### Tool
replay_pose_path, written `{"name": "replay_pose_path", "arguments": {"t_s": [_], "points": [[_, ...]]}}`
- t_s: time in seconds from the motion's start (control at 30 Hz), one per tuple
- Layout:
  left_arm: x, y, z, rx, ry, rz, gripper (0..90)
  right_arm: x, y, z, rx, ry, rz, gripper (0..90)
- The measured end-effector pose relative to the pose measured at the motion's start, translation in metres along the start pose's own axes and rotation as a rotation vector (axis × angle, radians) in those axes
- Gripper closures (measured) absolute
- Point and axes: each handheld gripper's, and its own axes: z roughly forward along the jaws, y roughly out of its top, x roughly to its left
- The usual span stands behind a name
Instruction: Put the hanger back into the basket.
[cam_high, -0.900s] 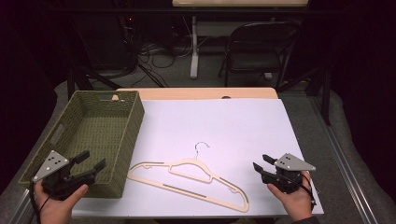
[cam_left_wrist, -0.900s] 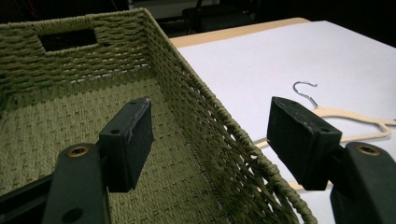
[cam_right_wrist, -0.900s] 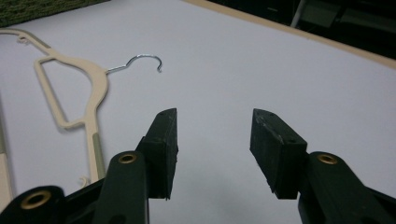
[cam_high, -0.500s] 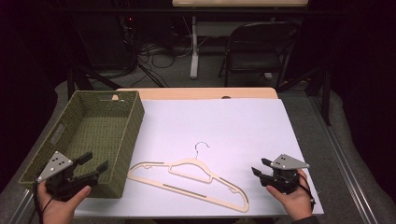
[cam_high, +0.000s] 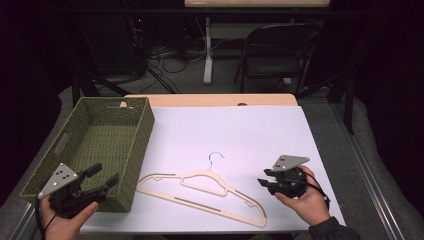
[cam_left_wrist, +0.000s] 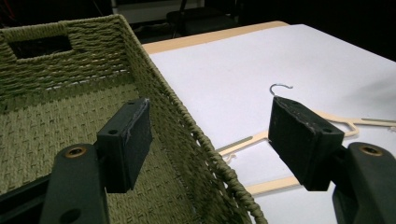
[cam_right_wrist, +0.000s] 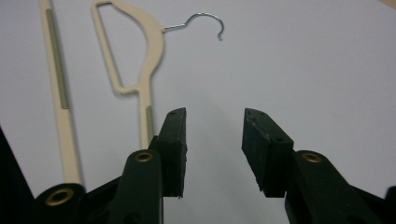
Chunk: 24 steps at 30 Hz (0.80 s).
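Over the basket (cam_left_wrist: 196, 140) rim, left tongs (cam_left_wrist: 210, 135) gape, straddling it.

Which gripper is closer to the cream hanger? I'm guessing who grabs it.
The right gripper: it sits open just off the cream plastic hanger end, while the left gripper hovers over the green woven basket rim.

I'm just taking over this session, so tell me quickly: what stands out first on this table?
A cream hanger with a metal hook lies flat on the white table near its front edge, between the two hand-held grippers. A green woven basket stands along the table's left side, with nothing visible inside it. The left gripper hovers open at the basket's near right corner, and the right gripper sits open just right of the hanger, touching nothing.
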Motion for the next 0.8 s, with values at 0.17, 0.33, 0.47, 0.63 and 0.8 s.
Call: {"name": "replay_pose_path", "arguments": {"t_s": [0.17, 0.33, 0.47, 0.63, 0.8], "points": [[0.0, -0.001, 0.002, 0.005, -0.005, -0.008, 30.2, 0.01, 0.028, 0.016, 0.007, 0.033, -0.055, 60.9], [-0.001, -0.001, 0.004, 0.009, -0.011, -0.008, 29.8, 0.012, 0.042, 0.018, 0.078, 0.067, -0.088, 60.9], [-0.002, 0.0, 0.004, 0.011, -0.021, -0.012, 31.0, 0.015, 0.059, 0.019, 0.122, 0.095, -0.114, 62.0], [-0.003, 0.001, 0.003, 0.007, -0.006, -0.009, 31.0, 0.024, 0.086, 0.024, 0.171, 0.123, -0.175, 62.4], [-0.001, -0.001, 0.004, 0.0, 0.003, -0.014, 31.7, 0.031, 0.1, 0.035, 0.202, 0.134, -0.198, 61.4]]}}
